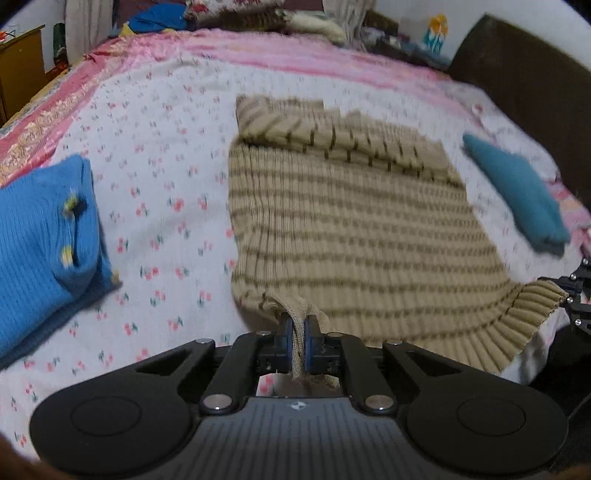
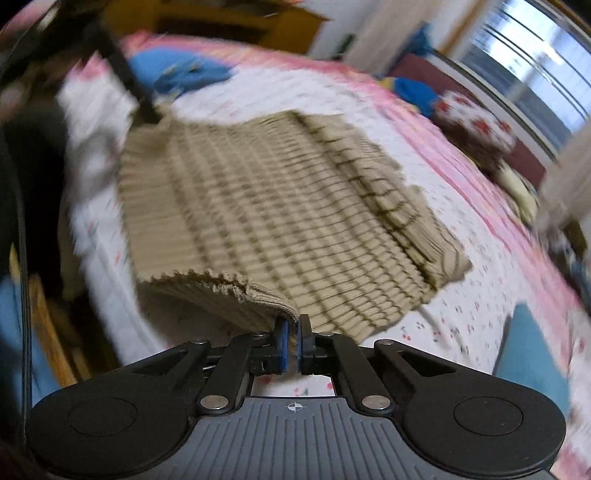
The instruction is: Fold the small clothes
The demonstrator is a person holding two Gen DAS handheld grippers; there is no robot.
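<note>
A beige ribbed sweater with dark stripes (image 1: 354,229) lies spread on the flowered bedsheet (image 1: 159,206), its far part folded over with the sleeves on top. My left gripper (image 1: 299,332) is shut on the sweater's near left hem corner, cloth pinched between the blue pads. My right gripper (image 2: 291,332) is shut on the other hem corner of the sweater (image 2: 273,206), which is lifted off the sheet. In the left wrist view the right gripper (image 1: 576,291) shows at the right edge. The left gripper (image 2: 147,110) appears top left in the right wrist view.
A folded blue knit garment (image 1: 48,251) lies left of the sweater. A teal folded piece (image 1: 517,192) lies on the right. Pillows and bundled clothes (image 1: 236,14) sit at the far end of the bed. A dark headboard (image 1: 528,88) stands at right, a wooden cabinet (image 1: 18,70) at left.
</note>
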